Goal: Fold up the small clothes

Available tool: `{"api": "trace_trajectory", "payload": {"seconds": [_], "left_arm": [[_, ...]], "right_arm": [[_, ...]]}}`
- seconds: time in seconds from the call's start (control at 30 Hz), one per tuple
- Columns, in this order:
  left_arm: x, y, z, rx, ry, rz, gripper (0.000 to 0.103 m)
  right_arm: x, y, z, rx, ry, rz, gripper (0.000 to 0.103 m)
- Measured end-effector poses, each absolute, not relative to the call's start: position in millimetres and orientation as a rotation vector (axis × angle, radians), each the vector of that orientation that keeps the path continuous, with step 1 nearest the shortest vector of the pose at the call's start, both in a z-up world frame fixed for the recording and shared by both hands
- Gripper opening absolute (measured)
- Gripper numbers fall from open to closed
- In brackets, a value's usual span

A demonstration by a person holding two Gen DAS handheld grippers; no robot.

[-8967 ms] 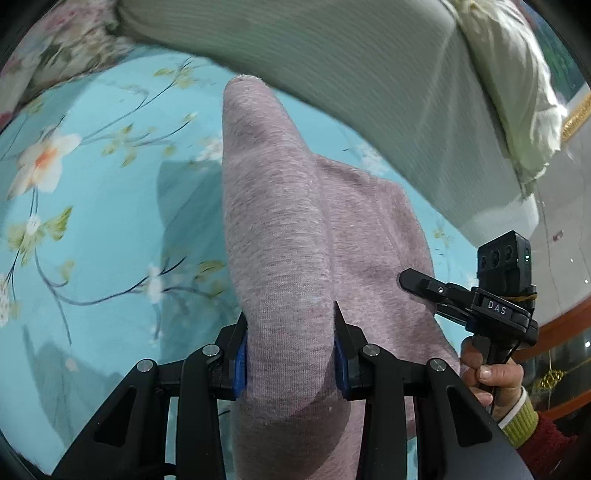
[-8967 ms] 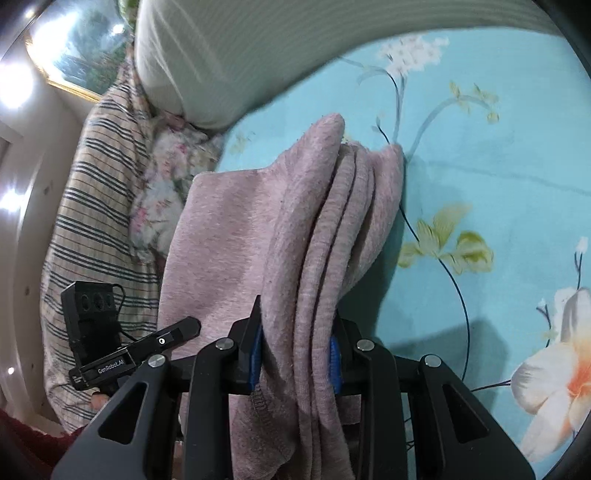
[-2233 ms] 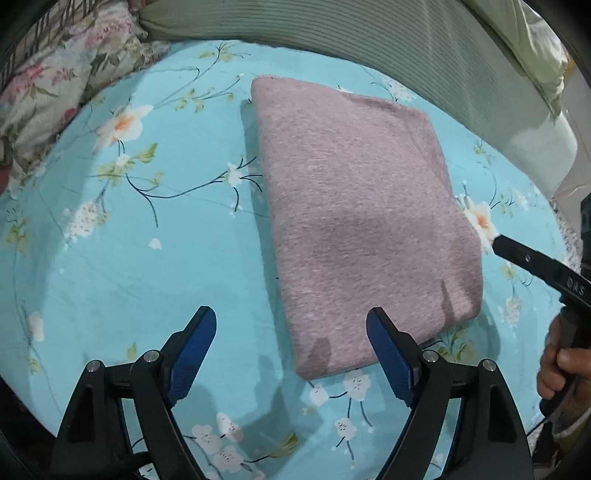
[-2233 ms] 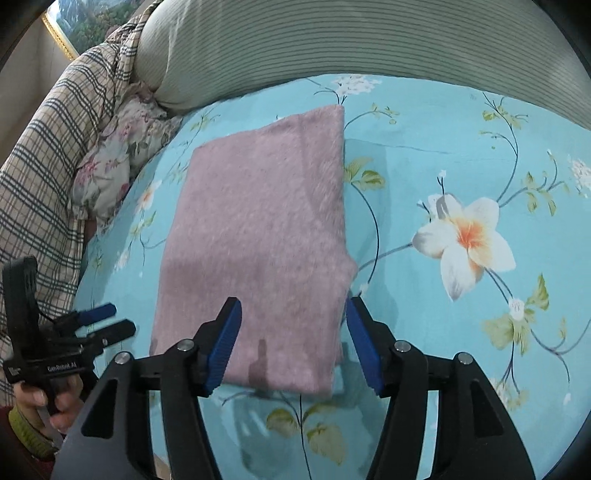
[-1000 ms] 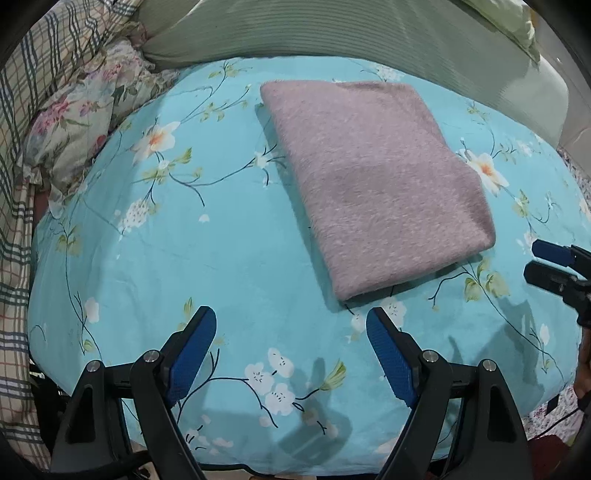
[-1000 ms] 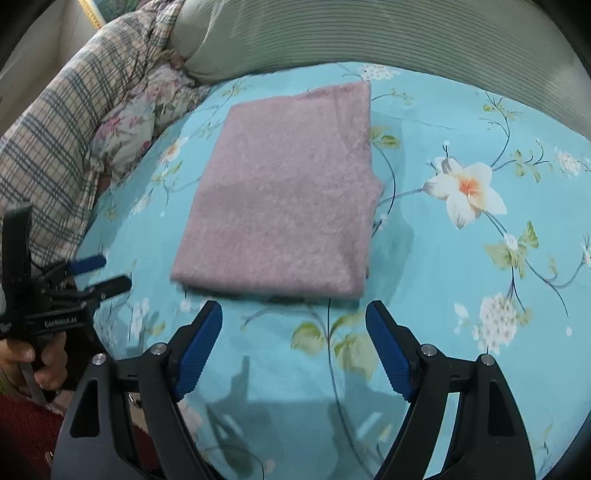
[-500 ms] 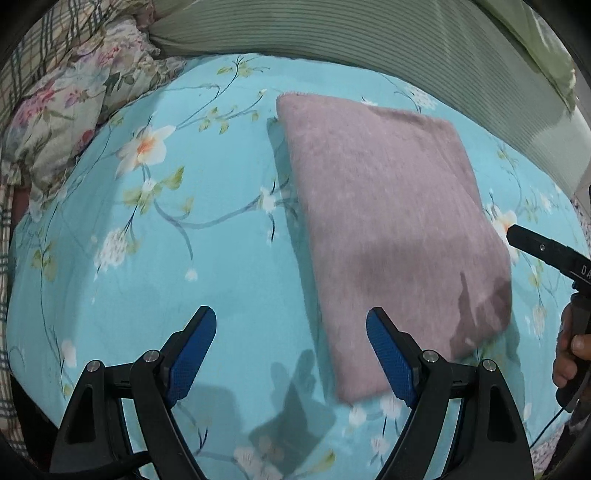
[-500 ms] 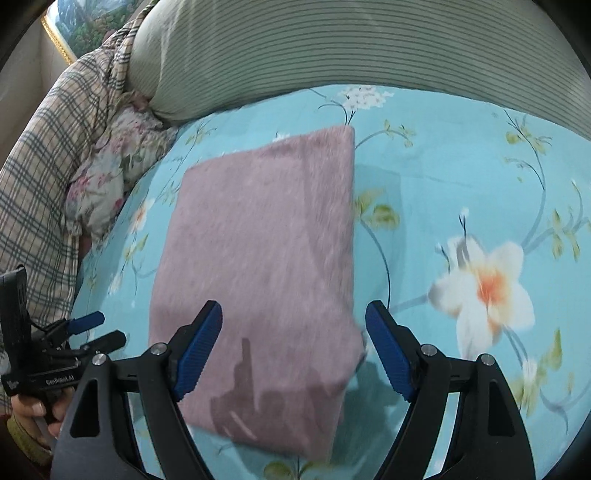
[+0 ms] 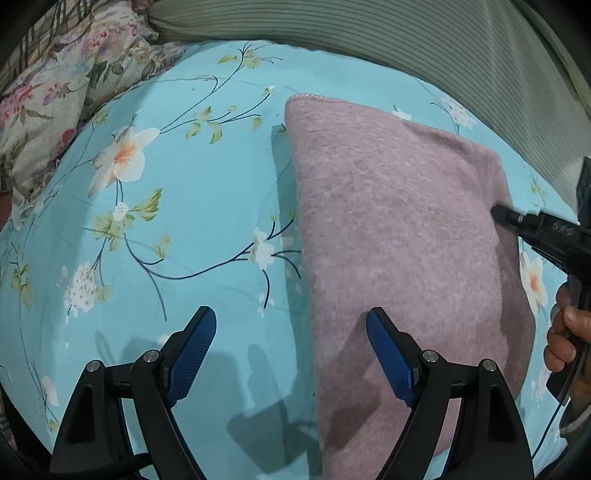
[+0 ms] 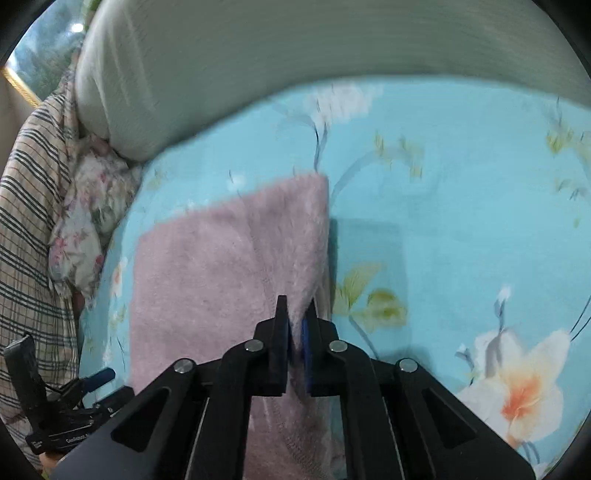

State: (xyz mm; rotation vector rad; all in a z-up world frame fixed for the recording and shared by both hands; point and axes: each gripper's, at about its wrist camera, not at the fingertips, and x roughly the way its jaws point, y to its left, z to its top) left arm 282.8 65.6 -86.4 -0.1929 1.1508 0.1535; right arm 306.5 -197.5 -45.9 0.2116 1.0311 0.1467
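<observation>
A folded mauve knit garment [image 9: 399, 236] lies on the turquoise floral bedsheet [image 9: 192, 206]. My left gripper [image 9: 291, 350] is open and empty, low over the garment's near left edge, its right finger over the cloth. My right gripper [image 10: 294, 317] is shut on the garment's right edge [image 10: 288, 236], pinching a raised ridge of cloth. It also shows in the left wrist view [image 9: 532, 225] at the garment's far right edge, held by a hand. The left gripper shows at the lower left of the right wrist view [image 10: 85, 387].
A grey-green striped bolster [image 9: 388, 33] runs along the back of the bed. A floral pillow [image 9: 48, 96] and a plaid blanket [image 10: 26, 229] lie at the left. The sheet [image 10: 461, 206] stretches right of the garment.
Both grippers have come down closer to the garment. My right gripper has shut on the garment's right edge. My left gripper stays open.
</observation>
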Motion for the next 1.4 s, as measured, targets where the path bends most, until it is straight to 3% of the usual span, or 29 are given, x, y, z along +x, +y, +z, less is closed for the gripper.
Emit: {"api": "trace_trajectory", "payload": {"seconds": [0.2, 0.5, 0.63, 0.8, 0.97, 1.4], "left_arm": [[293, 59, -93, -0.157, 1.150, 0.152, 0.087], [285, 62, -90, -0.147, 1.145, 0.155, 0.090], [271, 60, -85, -0.141, 1.141, 0.132, 0.090], [240, 52, -81, -0.088, 1.135, 0.103, 0.089], [207, 46, -86, -0.040, 1.154, 0.080, 0.090], [128, 25, -97, 0.044, 1.173, -0.008, 0.089]], "right_arm": [[307, -204, -72, 0.204, 1.095, 0.067, 0.007], [286, -202, -40, 0.225, 1.078, 0.063, 0.017], [258, -196, -26, 0.191, 1.059, 0.086, 0.055], [208, -176, -19, 0.081, 1.052, 0.153, 0.062], [163, -155, -27, -0.033, 1.080, 0.214, 0.077], [73, -160, -43, -0.097, 1.159, 0.194, 0.081]]}}
